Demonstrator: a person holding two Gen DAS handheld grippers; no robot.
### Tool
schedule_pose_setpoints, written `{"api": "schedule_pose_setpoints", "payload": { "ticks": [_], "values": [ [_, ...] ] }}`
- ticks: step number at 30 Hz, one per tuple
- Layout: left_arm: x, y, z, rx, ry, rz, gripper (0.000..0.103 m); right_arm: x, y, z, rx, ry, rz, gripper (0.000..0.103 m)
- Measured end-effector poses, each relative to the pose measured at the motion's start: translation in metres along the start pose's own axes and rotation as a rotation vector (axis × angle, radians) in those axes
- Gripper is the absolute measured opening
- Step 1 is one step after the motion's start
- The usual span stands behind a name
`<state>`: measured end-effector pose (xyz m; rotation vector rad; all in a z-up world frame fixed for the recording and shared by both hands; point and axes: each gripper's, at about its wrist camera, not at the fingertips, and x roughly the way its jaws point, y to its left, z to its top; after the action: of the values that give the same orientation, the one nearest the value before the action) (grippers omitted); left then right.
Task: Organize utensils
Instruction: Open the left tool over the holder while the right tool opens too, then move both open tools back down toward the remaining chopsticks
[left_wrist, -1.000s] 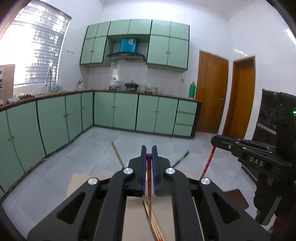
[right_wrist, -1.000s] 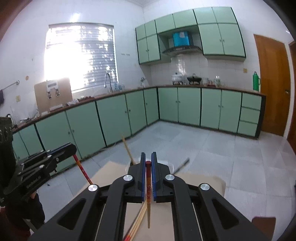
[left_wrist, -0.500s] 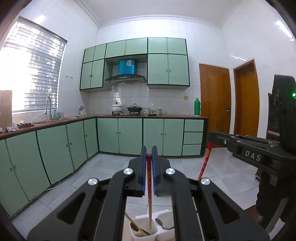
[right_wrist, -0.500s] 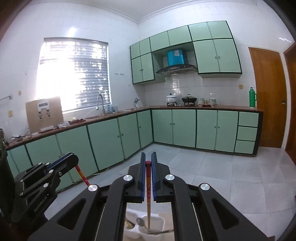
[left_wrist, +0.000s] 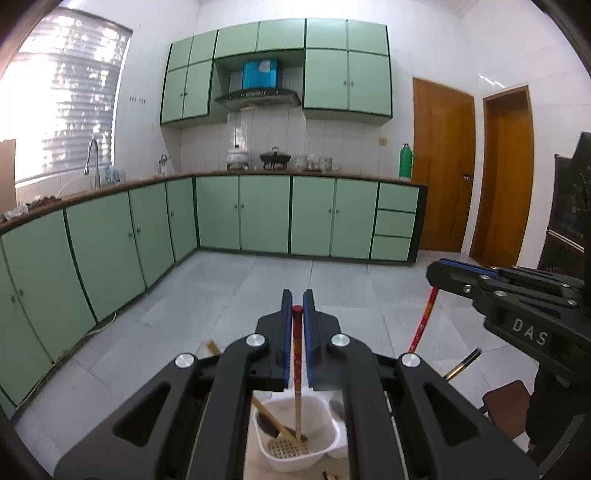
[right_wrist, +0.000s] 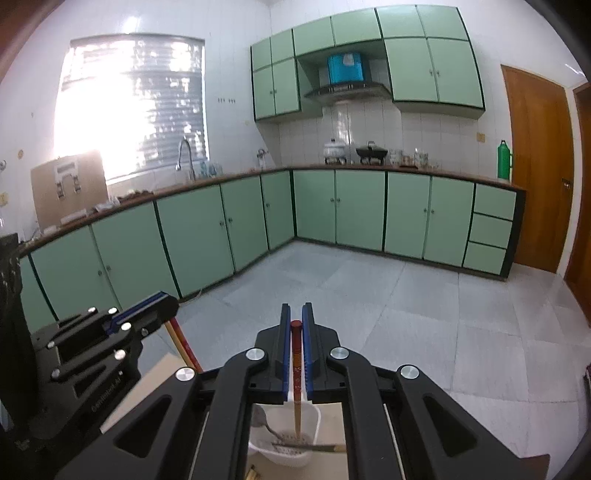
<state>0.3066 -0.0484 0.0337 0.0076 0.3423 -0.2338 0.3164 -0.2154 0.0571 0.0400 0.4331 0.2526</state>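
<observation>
My left gripper (left_wrist: 297, 306) is shut on a red-topped chopstick (left_wrist: 296, 350) that hangs upright, its tip down in a white utensil holder (left_wrist: 325, 448). My right gripper (right_wrist: 296, 321) is shut on a second red-topped chopstick (right_wrist: 296, 373), its tip down in the same white holder (right_wrist: 314, 417). The holder also contains a wooden-handled utensil (left_wrist: 271, 417) and a metal spoon (right_wrist: 263, 421). The right gripper shows at the right of the left wrist view (left_wrist: 439, 269), and the left gripper shows at the left of the right wrist view (right_wrist: 166, 301).
The holder stands on a tan table (right_wrist: 155, 380) whose far edge drops to a grey tiled floor. Green kitchen cabinets (left_wrist: 258, 214) line the far walls. A dark chopstick end (left_wrist: 463, 363) pokes out at the right. A brown stool (left_wrist: 502, 400) stands below the right gripper.
Both grippers have tilted from looking down at the table to looking level, then lowered a little. The chopsticks swung upright and their tips now reach into the white holder.
</observation>
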Motion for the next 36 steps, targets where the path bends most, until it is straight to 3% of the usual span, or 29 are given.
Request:
{"api": "schedule_pose_setpoints", "payload": {
  "ticks": [3,5,12,19,21,25,36],
  "values": [
    [-0.005,0.004,-0.006,0.001,0.009,0.000,0.010,-0.004,0.000,-0.004,0.001,0.002,-0.009,0.022],
    [-0.014,0.006,-0.009,0.001,0.001,0.003,0.023,-0.011,0.000,-0.007,-0.002,-0.010,-0.021,0.032],
    [-0.057,0.006,-0.019,0.010,-0.036,0.013,0.050,-0.051,-0.009,-0.021,0.021,-0.058,-0.059,0.066],
    [-0.104,0.007,-0.066,-0.016,-0.004,0.024,0.069,-0.108,-0.011,-0.070,0.050,-0.102,-0.086,0.092],
    [-0.115,0.007,-0.083,-0.029,0.023,0.024,0.070,-0.121,-0.008,-0.089,0.051,-0.104,-0.102,0.097],
    [-0.132,0.007,-0.124,-0.041,0.093,0.037,0.073,-0.138,-0.002,-0.128,0.078,-0.063,-0.112,0.097],
    [-0.157,0.014,-0.224,-0.049,0.309,0.084,0.075,-0.145,0.024,-0.240,0.129,0.145,-0.143,0.097]
  ]
}}
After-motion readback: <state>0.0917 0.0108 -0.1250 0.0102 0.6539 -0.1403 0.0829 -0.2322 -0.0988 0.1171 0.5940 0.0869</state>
